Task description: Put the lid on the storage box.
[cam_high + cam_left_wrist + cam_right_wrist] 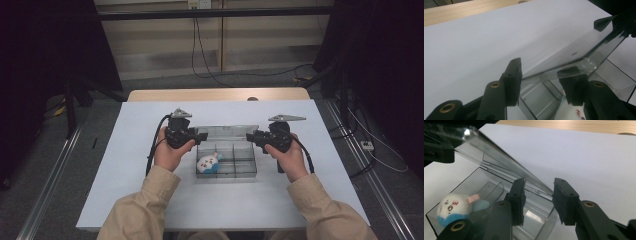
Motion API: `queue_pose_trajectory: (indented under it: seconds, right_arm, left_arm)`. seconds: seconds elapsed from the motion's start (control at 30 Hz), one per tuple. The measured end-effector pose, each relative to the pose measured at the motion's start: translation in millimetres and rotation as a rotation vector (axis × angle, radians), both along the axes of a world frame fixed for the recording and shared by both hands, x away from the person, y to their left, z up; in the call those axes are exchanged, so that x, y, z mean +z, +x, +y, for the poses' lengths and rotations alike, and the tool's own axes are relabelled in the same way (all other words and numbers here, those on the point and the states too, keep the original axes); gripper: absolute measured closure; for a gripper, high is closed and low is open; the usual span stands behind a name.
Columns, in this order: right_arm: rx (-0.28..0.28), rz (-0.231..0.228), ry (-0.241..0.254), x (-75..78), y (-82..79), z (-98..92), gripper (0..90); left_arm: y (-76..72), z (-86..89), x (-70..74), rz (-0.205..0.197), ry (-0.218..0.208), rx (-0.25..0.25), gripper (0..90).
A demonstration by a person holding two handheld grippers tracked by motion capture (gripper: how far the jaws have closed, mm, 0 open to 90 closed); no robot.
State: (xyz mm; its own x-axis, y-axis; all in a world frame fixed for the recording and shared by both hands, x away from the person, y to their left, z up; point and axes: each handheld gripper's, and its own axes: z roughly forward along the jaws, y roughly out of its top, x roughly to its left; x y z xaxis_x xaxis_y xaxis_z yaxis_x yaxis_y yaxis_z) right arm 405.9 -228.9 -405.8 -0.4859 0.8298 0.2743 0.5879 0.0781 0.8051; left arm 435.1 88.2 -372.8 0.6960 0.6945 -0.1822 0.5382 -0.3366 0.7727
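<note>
A clear plastic compartment box sits mid-table with its hinged lid raised at the back. A small white-and-blue plush toy lies in the front left compartment. My left gripper is at the lid's left end and my right gripper at its right end. In the left gripper view the jaws stand apart around the tilted lid's corner. In the right gripper view the open jaws straddle the lid's thin edge without pressing on it, above the box and the plush toy.
The box stands on a white sheet covering a wooden table. Cables run across the floor behind the table. Metal rails lie along both sides. Dark curtains hang left and right.
</note>
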Motion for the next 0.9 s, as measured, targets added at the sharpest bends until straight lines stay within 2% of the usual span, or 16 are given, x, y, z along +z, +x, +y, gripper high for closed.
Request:
queue_pose_trajectory:
  seconds: [0.23,0.33,0.5,0.53,0.63,0.67,0.7,0.83,0.9]
  right_arm:
    - [-0.004,-0.005,0.011,1.7,-2.2,-0.4,62.8]
    - [-0.002,-0.005,0.015,2.3,-2.9,-1.1,63.2]
    - [-0.001,-0.005,0.008,1.9,-4.1,-0.5,62.9]
    - [0.001,-0.006,0.008,1.6,-4.6,-0.6,63.0]
    - [0.007,-0.007,0.013,0.4,-6.9,-1.4,62.9]
    - [0.007,-0.007,0.015,-0.3,-7.8,-1.7,62.9]
    - [0.008,-0.008,0.015,-1.0,-8.7,-1.9,63.0]
    - [0.018,-0.007,0.000,-3.5,-12.6,-1.4,62.8]
    - [0.024,-0.002,-0.001,-4.9,-15.1,-1.6,62.6]
  left_arm:
    - [-6.7,9.2,3.2,0.022,-0.015,-0.007,53.0]
    - [-9.9,17.1,2.2,0.030,-0.014,0.005,53.1]
    - [-18.4,26.2,-1.9,0.087,-0.017,-0.012,66.1]
    - [-20.5,27.5,-2.1,0.102,-0.020,-0.025,72.4]
    - [-26.3,26.6,-4.3,0.143,-0.053,-0.065,87.3]
    - [-27.7,24.9,-4.7,0.142,-0.067,-0.078,89.8]
    - [-28.8,23.2,-4.1,0.143,-0.071,-0.093,90.0]
    - [-31.8,19.8,-5.2,0.143,-0.113,-0.103,90.0]
    - [-34.4,20.3,-7.2,0.145,-0.114,-0.109,90.0]
